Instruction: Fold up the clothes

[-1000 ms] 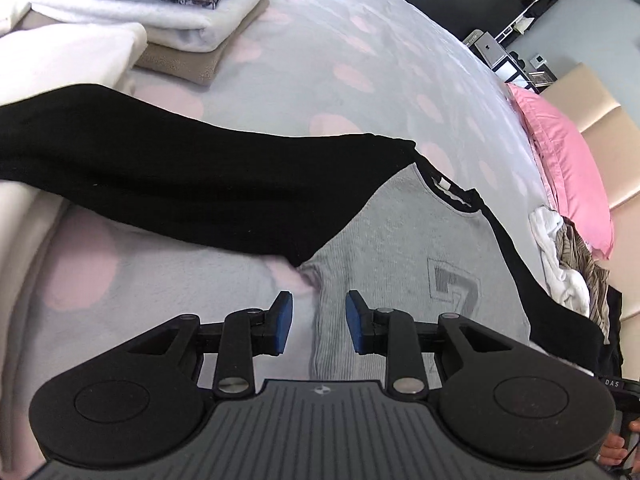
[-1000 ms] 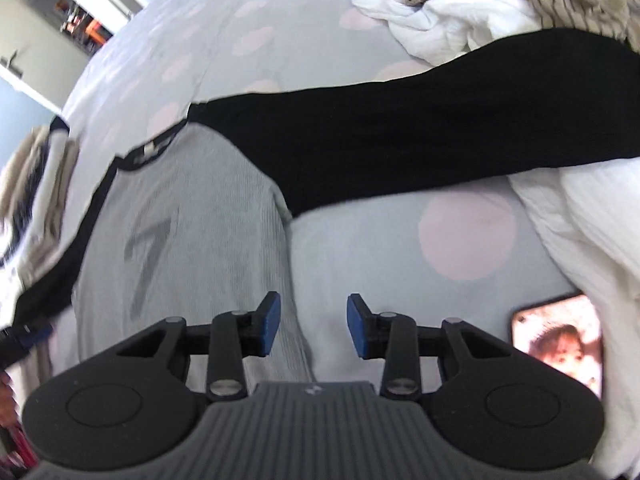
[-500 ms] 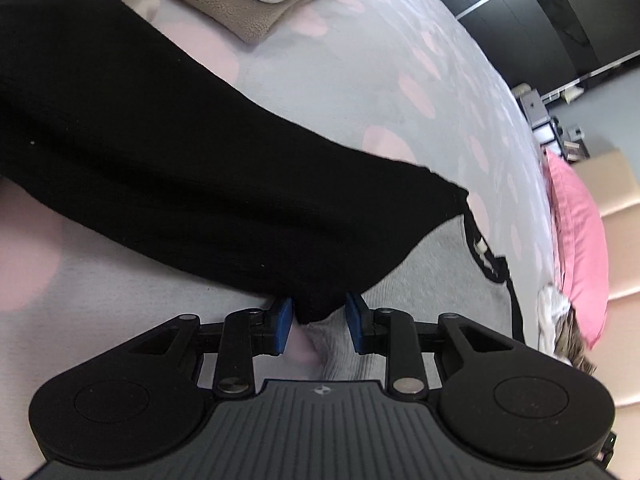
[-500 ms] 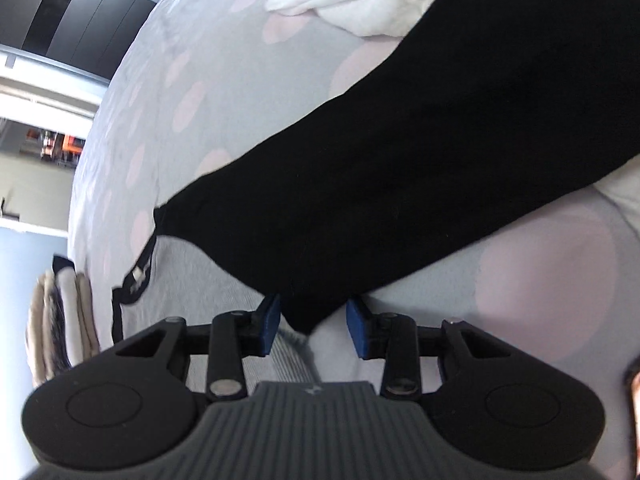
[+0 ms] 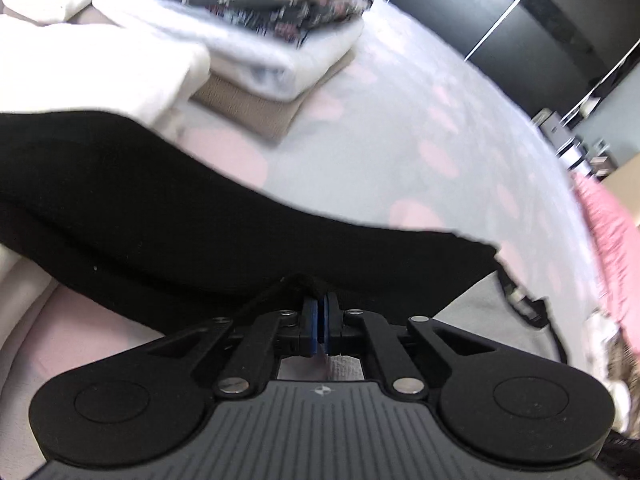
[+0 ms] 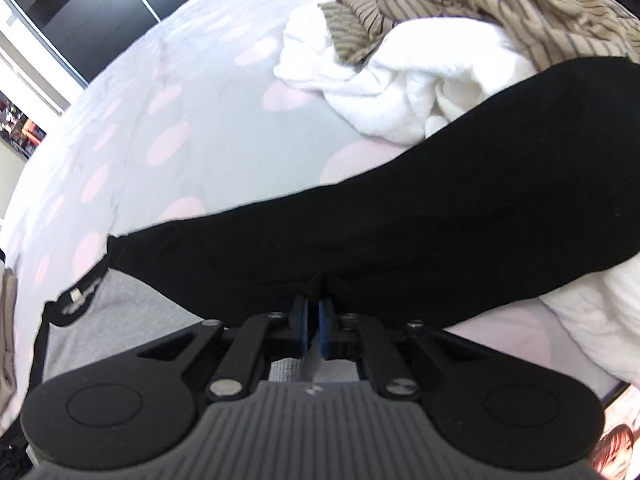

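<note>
L gripper: blue pads are seen pressed together on a pinch of black fabric at the underside edge of the shirt's black sleeve, close to the armpit seam where black meets the grey body. R gripper: likewise clamped shut on a fold of the other black sleeve, at its lower edge near the grey torso.

Shirt is laid flat on the polka-dot bed cover, a grey raglan w/ black sleeves and black neck trim. Both sleeves are spread out sideways from the body. In the L view the sleeve's long axis runs away to the left of the pads; in the R view it runs away to the upper right. Grey body lies between the two grippers, so each sleeve root is held by the hand on its own side. Judged: an inward fold of sleeves over the torso would be turned about these two pinch points, w/ cuffs trailing outward.

Shown only in L view: a stack of folded clothes, a pink pillow at right. Shown only in R view: an unfolded heap, white garment under a striped tan one, plus a lit phone screen at the lower right corner. Neck label is seen more clearly in the R view.
</note>
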`<state>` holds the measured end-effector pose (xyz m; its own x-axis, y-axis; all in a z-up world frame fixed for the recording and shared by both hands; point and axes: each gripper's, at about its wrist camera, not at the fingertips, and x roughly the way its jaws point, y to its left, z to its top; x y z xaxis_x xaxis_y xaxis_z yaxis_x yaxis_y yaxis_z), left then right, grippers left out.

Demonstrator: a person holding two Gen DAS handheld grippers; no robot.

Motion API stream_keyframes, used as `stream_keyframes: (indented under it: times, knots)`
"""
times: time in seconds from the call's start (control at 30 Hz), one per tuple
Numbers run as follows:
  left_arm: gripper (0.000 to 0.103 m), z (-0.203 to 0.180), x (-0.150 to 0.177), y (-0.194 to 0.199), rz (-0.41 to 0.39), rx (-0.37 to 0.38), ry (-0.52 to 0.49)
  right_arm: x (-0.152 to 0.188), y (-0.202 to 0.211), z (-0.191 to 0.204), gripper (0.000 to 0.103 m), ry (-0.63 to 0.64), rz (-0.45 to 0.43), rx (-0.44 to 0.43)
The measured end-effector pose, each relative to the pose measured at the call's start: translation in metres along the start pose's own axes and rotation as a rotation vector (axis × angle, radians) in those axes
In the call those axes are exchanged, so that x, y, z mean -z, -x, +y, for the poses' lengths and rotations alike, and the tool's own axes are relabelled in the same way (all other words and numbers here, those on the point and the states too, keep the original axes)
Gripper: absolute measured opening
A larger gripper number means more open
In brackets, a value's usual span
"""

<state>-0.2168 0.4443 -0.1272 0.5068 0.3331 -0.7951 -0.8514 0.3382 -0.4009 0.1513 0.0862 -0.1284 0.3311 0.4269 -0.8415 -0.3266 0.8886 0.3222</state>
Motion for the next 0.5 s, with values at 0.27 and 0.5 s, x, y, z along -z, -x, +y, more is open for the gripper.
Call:
stream_keyframes:
  times: [0.27,0.5]
  knots:
    - [0.011,-0.014,0.006,0.003,0.050,0.002,-0.121,0.002,0.001,0.006,0.020,0.084,0.031,-0.047]
    - [0.021,-0.025,0.035,0.028,0.112,0.026,-0.200,0.020,0.024,-0.003,0.029,0.090,0.077,-0.118]
